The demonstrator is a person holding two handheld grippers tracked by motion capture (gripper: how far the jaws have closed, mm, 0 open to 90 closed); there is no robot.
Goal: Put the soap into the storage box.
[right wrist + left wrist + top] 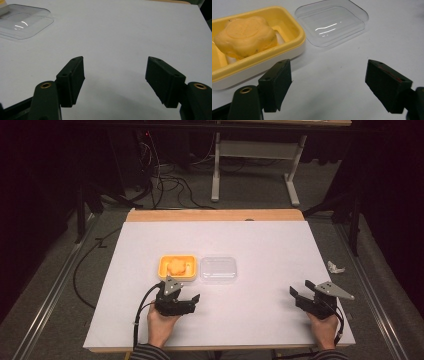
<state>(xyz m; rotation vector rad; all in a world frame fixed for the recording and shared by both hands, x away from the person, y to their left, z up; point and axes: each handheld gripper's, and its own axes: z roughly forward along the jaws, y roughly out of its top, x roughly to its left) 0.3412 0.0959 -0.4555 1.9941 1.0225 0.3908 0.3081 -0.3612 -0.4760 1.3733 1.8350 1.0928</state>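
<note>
Overhead light falls bright on the white counter (pixel 260 245); the room beyond is dark, the lid (pixel 332 22) glares, near jaws blur.

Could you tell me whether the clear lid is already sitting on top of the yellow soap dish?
No, the clear lid lies flat on the table beside the yellow soap dish, which is open.

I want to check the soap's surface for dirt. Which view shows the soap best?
The left gripper view: the soap lies close up in the yellow dish, with dark specks visible on it. In the high view it is a small orange lump with no detail.
</note>
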